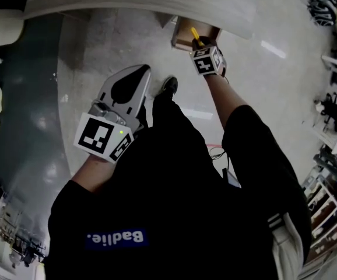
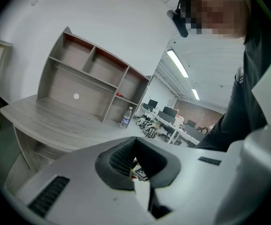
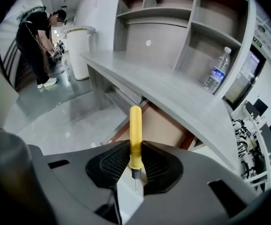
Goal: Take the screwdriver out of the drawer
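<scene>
A yellow-handled screwdriver (image 3: 135,130) stands between the pads of my right gripper (image 3: 135,162), its thin metal tip pointing back toward the camera. The pads press on the lower part of the handle. In the head view the right gripper (image 1: 199,43) holds the screwdriver (image 1: 195,36) just above the open wooden drawer (image 1: 182,38) under the grey desk (image 1: 145,2). The drawer (image 3: 161,125) also shows behind the handle in the right gripper view. My left gripper (image 1: 134,74) hangs lower left, away from the drawer, jaws together with nothing in them (image 2: 138,168).
A shelf unit (image 3: 182,27) with a water bottle (image 3: 217,71) stands on the desk. A white cylindrical bin (image 3: 78,50) and a bent-over person (image 3: 36,41) are at the far left. My shoe (image 1: 169,86) is on the glossy floor. Office desks with monitors (image 2: 166,118) stand beyond.
</scene>
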Tool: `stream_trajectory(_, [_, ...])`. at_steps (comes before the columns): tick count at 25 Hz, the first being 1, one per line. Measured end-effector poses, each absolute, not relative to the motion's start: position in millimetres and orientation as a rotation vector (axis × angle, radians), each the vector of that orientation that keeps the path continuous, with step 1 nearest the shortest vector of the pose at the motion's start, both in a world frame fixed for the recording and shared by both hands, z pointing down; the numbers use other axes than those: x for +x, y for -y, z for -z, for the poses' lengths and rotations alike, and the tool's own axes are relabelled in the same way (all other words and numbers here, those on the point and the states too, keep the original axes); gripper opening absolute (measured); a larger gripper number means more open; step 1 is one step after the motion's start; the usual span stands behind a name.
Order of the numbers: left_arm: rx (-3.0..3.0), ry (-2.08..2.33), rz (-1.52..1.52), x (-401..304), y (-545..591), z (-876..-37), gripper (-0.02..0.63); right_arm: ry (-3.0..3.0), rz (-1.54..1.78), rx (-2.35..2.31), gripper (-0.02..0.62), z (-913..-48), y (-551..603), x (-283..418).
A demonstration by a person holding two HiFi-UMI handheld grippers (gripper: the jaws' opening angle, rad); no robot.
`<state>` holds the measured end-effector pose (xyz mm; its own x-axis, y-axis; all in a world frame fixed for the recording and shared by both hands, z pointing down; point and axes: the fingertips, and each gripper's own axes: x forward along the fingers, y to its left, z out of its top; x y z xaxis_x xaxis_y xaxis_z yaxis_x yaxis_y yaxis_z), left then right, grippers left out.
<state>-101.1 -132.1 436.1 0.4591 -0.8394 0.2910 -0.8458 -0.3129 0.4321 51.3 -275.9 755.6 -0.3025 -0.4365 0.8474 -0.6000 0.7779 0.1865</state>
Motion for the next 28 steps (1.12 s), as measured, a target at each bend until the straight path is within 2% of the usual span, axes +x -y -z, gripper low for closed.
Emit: stream_trajectory(28, [2.437, 1.2, 0.004, -73.1, 102.9, -341.8, -0.004, 2.428, -0.501, 1.072, 0.097, -474.2, 191.4, 20.2])
